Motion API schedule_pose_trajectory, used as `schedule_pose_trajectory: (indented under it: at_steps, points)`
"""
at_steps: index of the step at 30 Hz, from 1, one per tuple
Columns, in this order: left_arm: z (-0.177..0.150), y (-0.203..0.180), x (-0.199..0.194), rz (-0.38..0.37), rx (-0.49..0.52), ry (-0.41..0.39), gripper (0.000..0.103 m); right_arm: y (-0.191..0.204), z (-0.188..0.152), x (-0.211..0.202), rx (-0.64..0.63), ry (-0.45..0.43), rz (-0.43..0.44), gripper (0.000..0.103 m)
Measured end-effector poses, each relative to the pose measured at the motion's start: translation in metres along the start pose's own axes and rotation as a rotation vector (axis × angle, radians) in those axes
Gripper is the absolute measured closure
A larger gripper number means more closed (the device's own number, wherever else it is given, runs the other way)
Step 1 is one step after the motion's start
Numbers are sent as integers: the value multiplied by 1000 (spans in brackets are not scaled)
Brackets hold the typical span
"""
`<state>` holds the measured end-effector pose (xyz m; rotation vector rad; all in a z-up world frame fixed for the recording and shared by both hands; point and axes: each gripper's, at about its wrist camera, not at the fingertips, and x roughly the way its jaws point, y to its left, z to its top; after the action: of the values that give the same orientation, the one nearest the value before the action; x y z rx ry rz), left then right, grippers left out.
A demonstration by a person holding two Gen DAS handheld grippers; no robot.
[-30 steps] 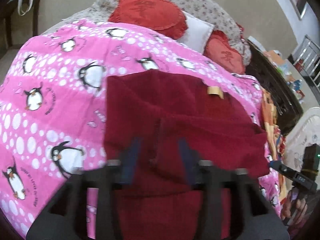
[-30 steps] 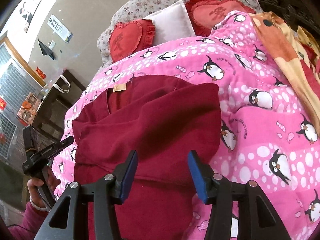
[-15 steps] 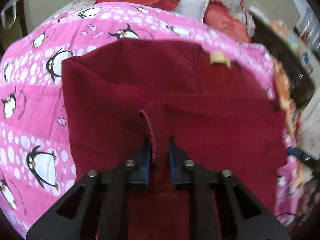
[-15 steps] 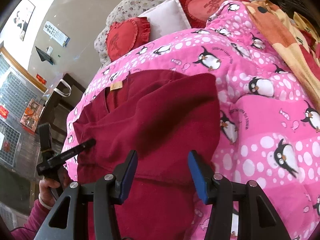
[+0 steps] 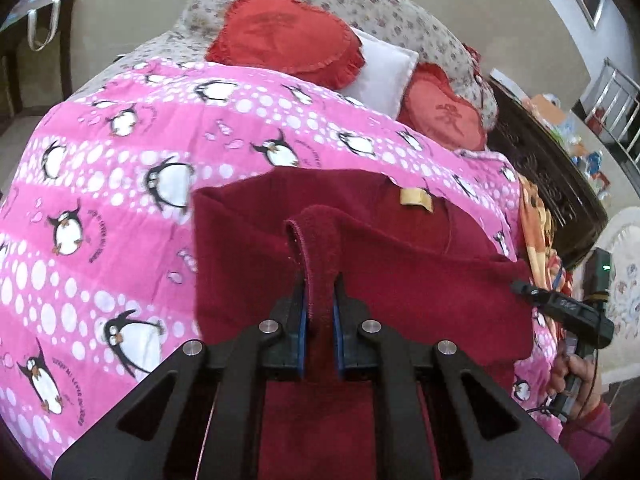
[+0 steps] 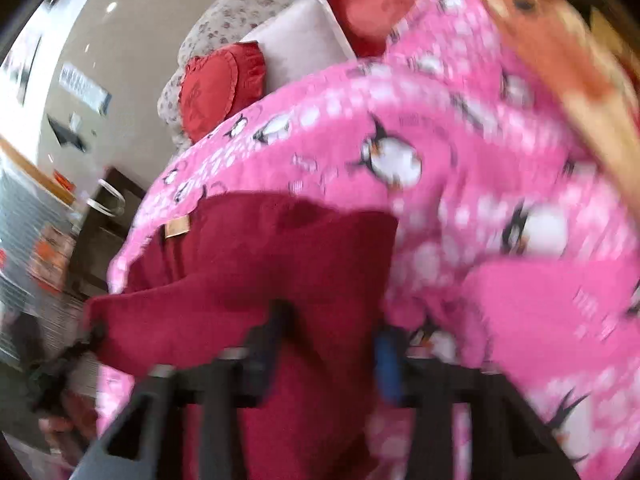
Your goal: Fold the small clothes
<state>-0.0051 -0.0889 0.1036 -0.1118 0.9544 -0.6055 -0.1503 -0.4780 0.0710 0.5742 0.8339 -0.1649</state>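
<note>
**Pinching the red garment on the bed**

While the dark red garment (image 5: 400, 288) lies spread on the pink penguin quilt (image 5: 120, 200) of the bed, we hold a raised fold of its hemmed edge between the blue pads of our left gripper (image 5: 320, 320), which is clenched tight on the cloth. A tan label (image 5: 416, 200) shows at the neckline, toward the pillows. Two red heart cushions (image 5: 288, 40) and a white pillow (image 5: 384, 68) sit at the head of the bed beyond the quilt.

Our right gripper (image 6: 332, 352) is blurred in its own view; its jaws have just been closing, with the garment's edge (image 6: 260, 280) lying between them, yet we cannot tell whether the pads press on the cloth. From the left wrist view we see the right gripper at the garment's right edge, with a hand (image 5: 580, 376) on its handle.
</note>
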Motion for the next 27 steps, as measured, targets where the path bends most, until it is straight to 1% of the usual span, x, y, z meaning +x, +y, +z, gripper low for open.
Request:
schedule_pose_trajectory:
  at_steps: [1,2,3,4,5,6,7,8,10,12,13,14,15,16,17,18,19,20,21,22,23,24,25,26,27]
  points:
    - [-2,8,-2,17,-20,-17,94,7,3,-10,-27,-44,-3,84]
    - [-4,18,-2,24,-48,-20,94,14,6,-16,-60,-77,-5,84]
    - [-6,28,4,21,-84,0,94,19,8,-18,-87,-89,-16,84]
    - [-9,36,12,13,-121,33,94,22,9,-16,-112,-89,-40,84]
    - [-13,41,18,11,-144,58,94,22,12,-8,-128,-62,-81,84]
    - [-17,43,24,17,-148,77,94,19,13,-1,-110,-16,-102,84]
    - [-21,41,26,27,-134,82,94,14,13,0,-81,3,-85,83]
    - [-24,38,26,36,-115,77,94,8,11,-5,-31,3,-40,83]
    - [-26,34,24,41,-90,68,94,0,4,-16,17,-18,11,82]
    - [-24,32,24,35,-83,69,94,-1,0,-19,33,-30,15,59]
    - [-23,32,26,33,-85,72,94,-1,-2,-15,34,-27,5,33]
    - [-22,31,26,31,-88,74,94,-1,-5,-7,26,-7,-9,27]
    - [-20,30,26,29,-90,76,94,0,-5,-2,11,13,-12,30]
    - [-19,28,26,24,-89,76,94,5,-6,6,-35,42,-15,54]
    - [-18,24,25,18,-81,75,94,10,-6,9,-86,44,-46,80]
    - [-17,20,25,14,-68,75,94,12,-5,10,-104,32,-69,81]
    - [-17,17,25,15,-57,78,94,12,-3,11,-129,5,-128,81]
    - [-17,15,27,24,-46,83,93,10,-1,16,-147,-3,-212,89]
    - [-17,14,30,47,-43,95,93,7,0,20,-146,2,-254,92]
    - [-18,14,32,62,-46,102,93,-4,1,28,-109,31,-282,93]
    - [-19,16,34,78,-48,116,91,-10,1,32,-84,55,-280,94]
    - [-21,17,34,84,-49,121,86,-18,-1,32,-47,82,-253,94]
    - [-22,20,32,83,-50,121,84,-24,-5,23,-2,78,-197,94]
    - [-24,22,28,82,-50,115,78,-26,-10,11,24,58,-153,94]
    - [-26,24,24,87,-50,107,68,-27,-15,-1,34,44,-122,93]
